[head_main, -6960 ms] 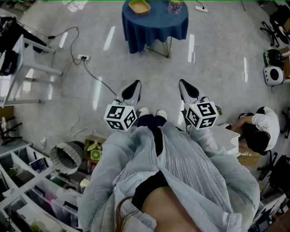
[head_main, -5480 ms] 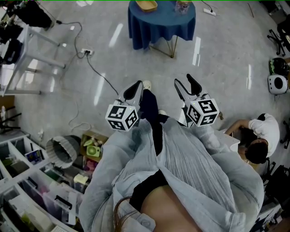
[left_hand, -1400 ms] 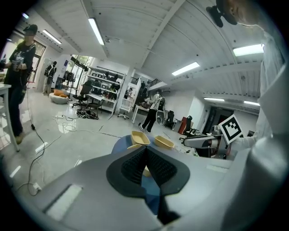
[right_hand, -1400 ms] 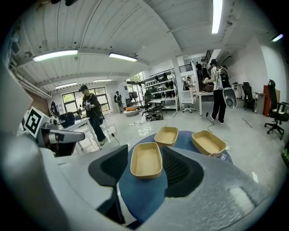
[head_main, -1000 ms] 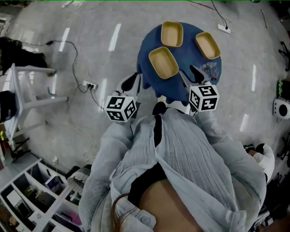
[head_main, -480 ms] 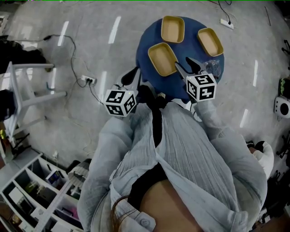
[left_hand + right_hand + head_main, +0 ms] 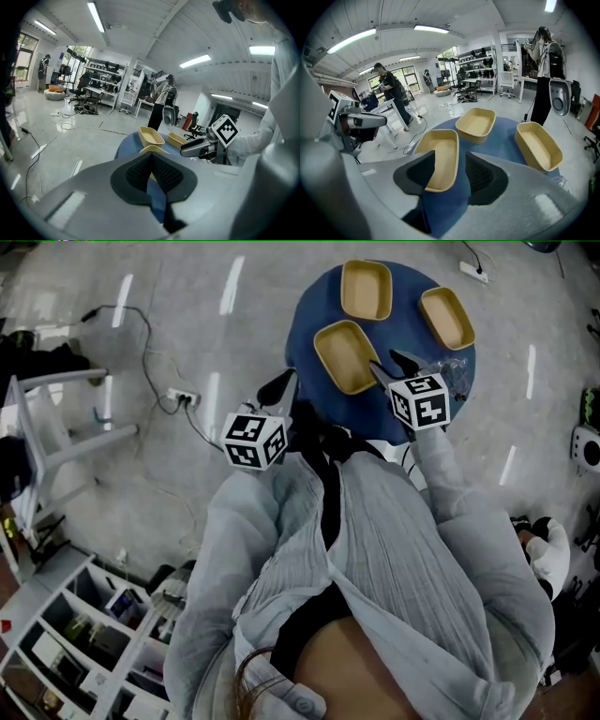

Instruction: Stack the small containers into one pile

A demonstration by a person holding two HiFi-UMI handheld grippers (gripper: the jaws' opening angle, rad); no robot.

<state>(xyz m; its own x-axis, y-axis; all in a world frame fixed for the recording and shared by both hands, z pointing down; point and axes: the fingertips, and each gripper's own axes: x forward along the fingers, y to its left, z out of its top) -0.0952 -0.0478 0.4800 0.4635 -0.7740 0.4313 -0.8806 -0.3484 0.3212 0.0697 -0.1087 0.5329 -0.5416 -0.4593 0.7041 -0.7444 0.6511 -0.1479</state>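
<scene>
Three shallow yellow containers stand apart on a round table (image 7: 309, 310) with a blue cloth: a near one (image 7: 349, 354) (image 7: 440, 150), a far one (image 7: 366, 289) (image 7: 476, 123) and one on the right (image 7: 447, 317) (image 7: 536, 145). My right gripper (image 7: 387, 364) (image 7: 451, 168) hovers open over the near container's right rim, with nothing gripped. My left gripper (image 7: 281, 383) (image 7: 151, 154) is shut and empty at the table's near-left edge. It looks across the near container's corner (image 7: 152, 149) toward the right gripper (image 7: 201, 146).
A clear glass object (image 7: 457, 371) lies on the table's right side, beside the right gripper. On the floor to the left are a white frame (image 7: 56, 427) and a cable with a power strip (image 7: 183, 397). Shelving (image 7: 84, 634) fills the lower left. People stand far off.
The person has walked up to the blue table, which now lies just ahead. Both grippers have sunk toward it, and the right one has come over the near container.
</scene>
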